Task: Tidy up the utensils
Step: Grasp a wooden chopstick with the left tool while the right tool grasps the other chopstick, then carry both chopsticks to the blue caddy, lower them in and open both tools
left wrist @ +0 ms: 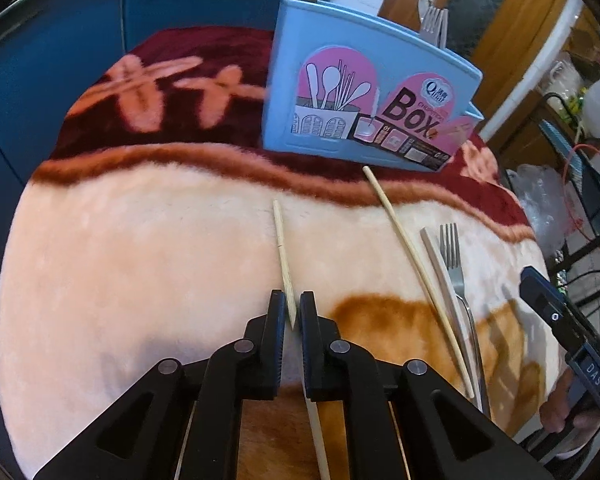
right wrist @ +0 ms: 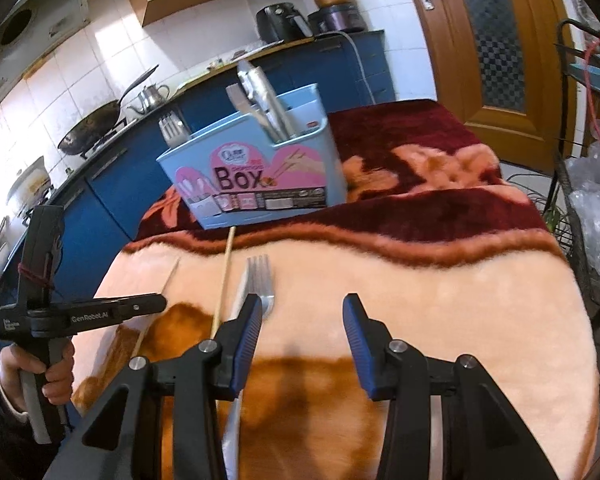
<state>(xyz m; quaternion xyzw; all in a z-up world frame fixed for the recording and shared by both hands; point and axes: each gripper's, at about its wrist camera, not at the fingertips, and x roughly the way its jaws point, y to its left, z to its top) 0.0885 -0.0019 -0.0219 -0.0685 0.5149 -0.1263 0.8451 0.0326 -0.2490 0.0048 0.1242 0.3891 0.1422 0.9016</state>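
Left gripper [left wrist: 291,312]: jaws nearly together, clamped on a pale wooden chopstick [left wrist: 283,248]. Thin, tapered stick; it runs straight ahead from the jaws, its far tip pointing toward the blue utensil box [left wrist: 340,92], and its other end passes back beneath the gripper. Whether the far end touches the blanket, can't tell.

Right gripper [right wrist: 302,312]: jaws about half apart, nothing between the pads, hovering over the cream part of the blanket [right wrist: 440,312].

Ahead-left of the right gripper, lying on the blanket: second chopstick [right wrist: 223,280], long, slightly bowed, far tip almost at the box base. Just beside it a metal fork [right wrist: 261,280], tines pointing away toward the box, with a flat grey knife-like piece [left wrist: 436,256] right alongside; fork handle disappears behind the right gripper's left finger.

Utensil box: light-blue plastic, pink label reading "Box", stands upright on the dark red band of the blanket, well ahead of both grippers. Metal utensils [right wrist: 260,96] already stand in its compartments; fork tines [left wrist: 434,24] stick up at one end.

Person's hand [right wrist: 56,376] on the left gripper's handle shows in the right wrist view.
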